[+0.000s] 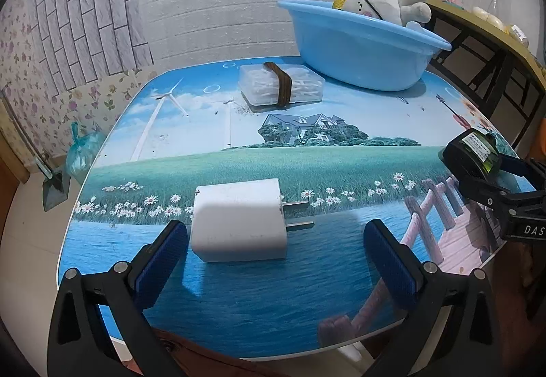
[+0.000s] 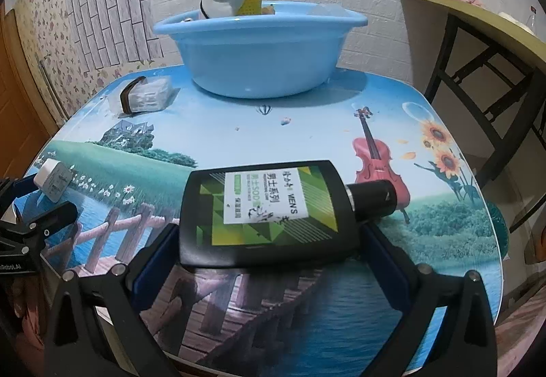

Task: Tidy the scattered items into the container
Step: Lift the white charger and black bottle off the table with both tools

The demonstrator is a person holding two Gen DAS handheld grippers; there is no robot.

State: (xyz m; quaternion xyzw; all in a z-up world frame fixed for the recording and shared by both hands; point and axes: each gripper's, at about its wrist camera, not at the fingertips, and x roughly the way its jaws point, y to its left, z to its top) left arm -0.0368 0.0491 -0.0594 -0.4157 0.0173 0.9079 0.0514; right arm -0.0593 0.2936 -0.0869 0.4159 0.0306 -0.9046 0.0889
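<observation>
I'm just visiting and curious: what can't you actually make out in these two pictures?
- Basin contents: both views, its wall hides all but the plush toy.
- Bottle small print: right wrist view, too small.
- Clear box contents: left wrist view, blurred.

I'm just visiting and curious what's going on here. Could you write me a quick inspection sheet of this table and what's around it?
Surface: table with a printed landscape top.
Job's things: white charger plug, black bottle lying flat, clear box of swabs with a brown band, blue basin already holding a plush toy.
Clutter: small specks on the tabletop.
Grippers: left gripper open around the plug; right gripper astride the bottle, contact unclear.
Cables: nothing seen.
Surroundings: white brick wall, floral wallpaper, side table with bottles.
</observation>
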